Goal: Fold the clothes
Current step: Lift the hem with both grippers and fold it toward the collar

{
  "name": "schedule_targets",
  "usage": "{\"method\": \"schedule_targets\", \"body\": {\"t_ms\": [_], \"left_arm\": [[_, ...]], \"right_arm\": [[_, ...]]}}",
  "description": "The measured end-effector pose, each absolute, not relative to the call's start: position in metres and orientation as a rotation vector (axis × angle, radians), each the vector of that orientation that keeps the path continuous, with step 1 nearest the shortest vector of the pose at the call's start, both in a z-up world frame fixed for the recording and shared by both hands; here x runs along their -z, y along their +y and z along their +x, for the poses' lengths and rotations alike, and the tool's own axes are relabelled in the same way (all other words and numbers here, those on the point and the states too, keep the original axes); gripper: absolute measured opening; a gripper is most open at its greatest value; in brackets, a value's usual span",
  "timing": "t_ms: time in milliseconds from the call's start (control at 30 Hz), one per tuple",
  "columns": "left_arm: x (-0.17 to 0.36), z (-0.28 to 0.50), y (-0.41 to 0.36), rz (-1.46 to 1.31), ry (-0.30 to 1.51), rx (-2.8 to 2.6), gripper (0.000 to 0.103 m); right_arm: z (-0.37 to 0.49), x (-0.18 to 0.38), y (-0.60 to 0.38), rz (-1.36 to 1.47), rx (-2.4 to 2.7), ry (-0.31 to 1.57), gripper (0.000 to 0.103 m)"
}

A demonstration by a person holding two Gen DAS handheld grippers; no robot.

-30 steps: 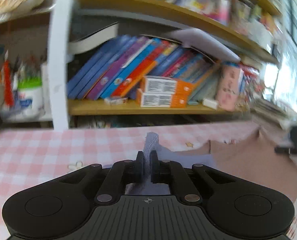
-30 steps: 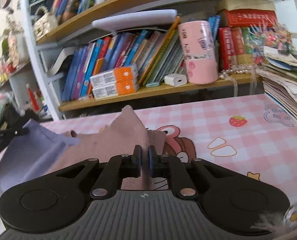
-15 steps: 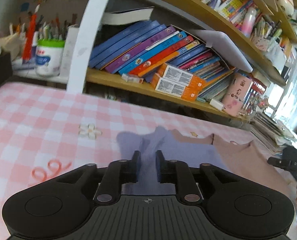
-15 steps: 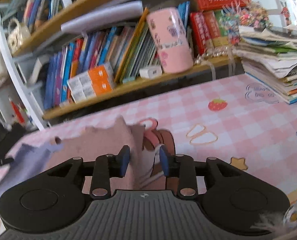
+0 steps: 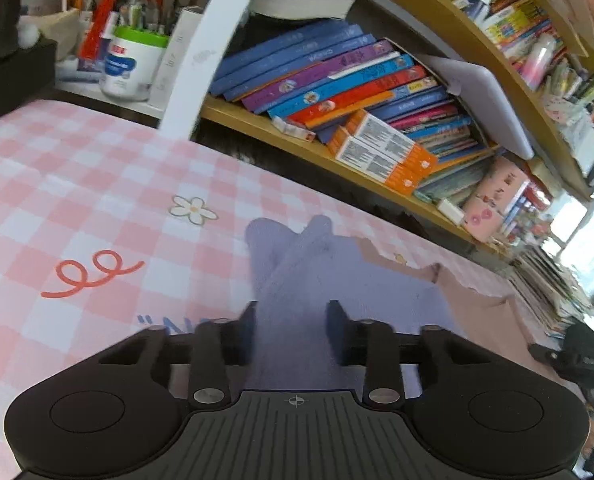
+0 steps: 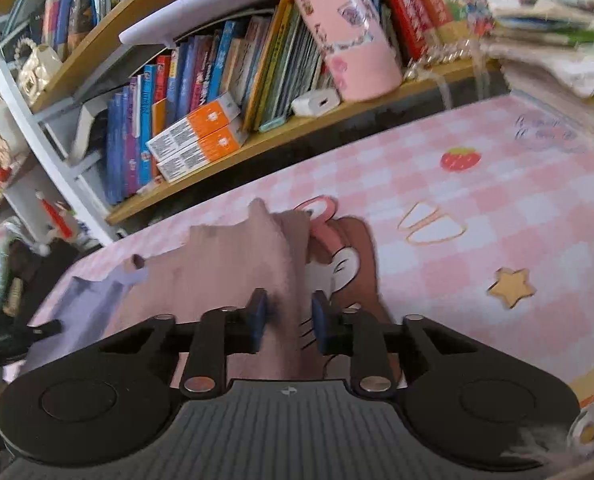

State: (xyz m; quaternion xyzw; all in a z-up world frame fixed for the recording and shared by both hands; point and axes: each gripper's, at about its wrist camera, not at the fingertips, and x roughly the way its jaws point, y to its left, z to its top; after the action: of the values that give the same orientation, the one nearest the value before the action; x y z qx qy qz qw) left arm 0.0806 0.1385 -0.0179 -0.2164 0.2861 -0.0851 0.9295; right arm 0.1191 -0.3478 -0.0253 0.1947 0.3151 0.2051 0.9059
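Observation:
A garment lies flat on the pink checked tablecloth (image 5: 57, 184). It has a lavender part (image 5: 337, 280) on the left and a dusty pink part (image 6: 225, 264) on the right. My left gripper (image 5: 291, 314) hangs open just above the lavender corner, with cloth showing between the spread fingers but not pinched. Over the pink corner my right gripper (image 6: 287, 310) is open too, its blue-padded fingers apart on either side of a raised fold. The right gripper's dark body (image 5: 577, 352) shows at the right edge of the left wrist view.
A wooden bookshelf (image 5: 357, 176) packed with books and orange boxes (image 6: 193, 144) runs along the table's far side. A white jar (image 5: 131, 64) with pens stands far left. A pink cylinder (image 6: 349, 32) and a stack of papers (image 6: 557, 52) sit to the right.
Both grippers were shut on the garment's corners a second ago; both have opened and let the cloth drop onto the table. The views have tilted and drawn back slightly.

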Motion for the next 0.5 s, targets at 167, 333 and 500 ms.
{"method": "schedule_targets", "body": {"t_ms": [167, 333, 500], "left_arm": [[0.017, 0.069, 0.150, -0.470, 0.599, 0.169, 0.021], [0.017, 0.041, 0.183, -0.461, 0.595, 0.109, 0.022], [0.016, 0.024, 0.207, -0.449, 0.583, 0.053, 0.023]], "right_arm": [[0.119, 0.027, -0.345, 0.455, -0.472, 0.677, 0.013], [0.108, 0.025, -0.313, 0.412, -0.594, 0.711, 0.014], [0.089, 0.023, -0.273, 0.307, -0.710, 0.707, 0.015]]}}
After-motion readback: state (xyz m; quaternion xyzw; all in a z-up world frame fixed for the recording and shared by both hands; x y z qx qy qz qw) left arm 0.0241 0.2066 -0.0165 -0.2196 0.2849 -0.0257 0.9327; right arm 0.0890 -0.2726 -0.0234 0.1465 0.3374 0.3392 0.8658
